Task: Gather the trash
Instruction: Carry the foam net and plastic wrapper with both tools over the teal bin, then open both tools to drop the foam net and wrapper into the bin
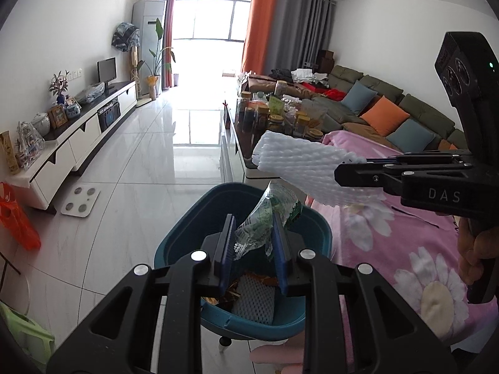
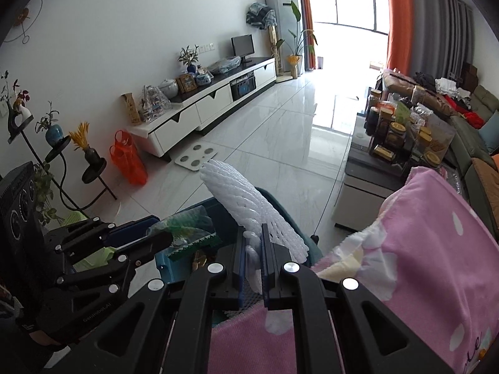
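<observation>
Glossy white tile floor (image 1: 149,162) filling the middle of the frame, teal bin (image 1: 174,243) standing on it at lower centre, white bathroom scale (image 1: 80,200) at left, orange bag (image 1: 17,218) at far left, pink floral blanket (image 1: 405,249) at lower right.

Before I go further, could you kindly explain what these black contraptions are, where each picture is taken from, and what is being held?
A person holds a black two-finger gripper in each hand; each carries a forward-looking fisheye camera, giving one picture per gripper. The left gripper has its jaws closed on a crinkled clear-and-green plastic wrapper, above a teal plastic bin already holding trash. The right gripper has its jaws shut on a white foam fruit net, beside a pink flowered blanket.
</observation>
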`<state>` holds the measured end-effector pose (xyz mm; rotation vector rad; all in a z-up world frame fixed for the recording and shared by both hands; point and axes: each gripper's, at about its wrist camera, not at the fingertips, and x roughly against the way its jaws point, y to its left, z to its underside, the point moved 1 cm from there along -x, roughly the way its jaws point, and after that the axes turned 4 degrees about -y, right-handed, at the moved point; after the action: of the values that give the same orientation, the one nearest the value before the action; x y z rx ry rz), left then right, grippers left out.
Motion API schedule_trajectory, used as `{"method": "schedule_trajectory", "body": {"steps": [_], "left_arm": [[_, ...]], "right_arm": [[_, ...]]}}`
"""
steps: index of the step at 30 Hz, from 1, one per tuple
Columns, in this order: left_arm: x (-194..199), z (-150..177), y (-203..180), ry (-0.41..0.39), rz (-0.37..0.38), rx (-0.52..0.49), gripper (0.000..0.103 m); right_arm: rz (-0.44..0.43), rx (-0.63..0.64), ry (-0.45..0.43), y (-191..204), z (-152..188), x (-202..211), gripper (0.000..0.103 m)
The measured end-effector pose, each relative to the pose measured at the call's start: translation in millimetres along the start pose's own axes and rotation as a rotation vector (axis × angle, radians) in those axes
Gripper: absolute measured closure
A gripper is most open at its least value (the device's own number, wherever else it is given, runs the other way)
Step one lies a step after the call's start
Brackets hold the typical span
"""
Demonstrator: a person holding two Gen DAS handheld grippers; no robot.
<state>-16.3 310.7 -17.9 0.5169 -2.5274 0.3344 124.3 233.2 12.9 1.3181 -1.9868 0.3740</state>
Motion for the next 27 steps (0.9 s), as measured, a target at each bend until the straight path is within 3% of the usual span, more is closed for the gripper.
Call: {"method": "schedule_trajectory", "body": {"steps": [3, 13, 24, 25, 27], "left_arm": [[-18.7, 6.8, 0.0, 0.027, -0.007, 0.013, 0.08], [-84.2, 18.4, -6.5, 0.126, -0.029, 0.015, 0.079], [-121.5, 34.2, -15.2, 0.19, -0.027, 0.032, 0.076], [-124.0, 35.2, -14.1, 0.194, -0.027, 0.034, 0.075], [-127.0, 40.1, -14.3, 0.202, -0.023, 0.04, 0.073]], "right_arm": [[-0.035, -0.022, 0.066, 1.4, 2.7, -22.7, 0.096], [0.018, 0.017, 0.232, 13.5, 12.3, -80.5, 0.096], [0.048, 0.012, 0.326, 11.7, 20.4, -108.6, 0.091], [0.044, 0.007, 0.328, 10.7, 20.8, -109.6, 0.087], [0.042, 0.004, 0.324, 9.6, 21.3, -109.0, 0.069]]}}
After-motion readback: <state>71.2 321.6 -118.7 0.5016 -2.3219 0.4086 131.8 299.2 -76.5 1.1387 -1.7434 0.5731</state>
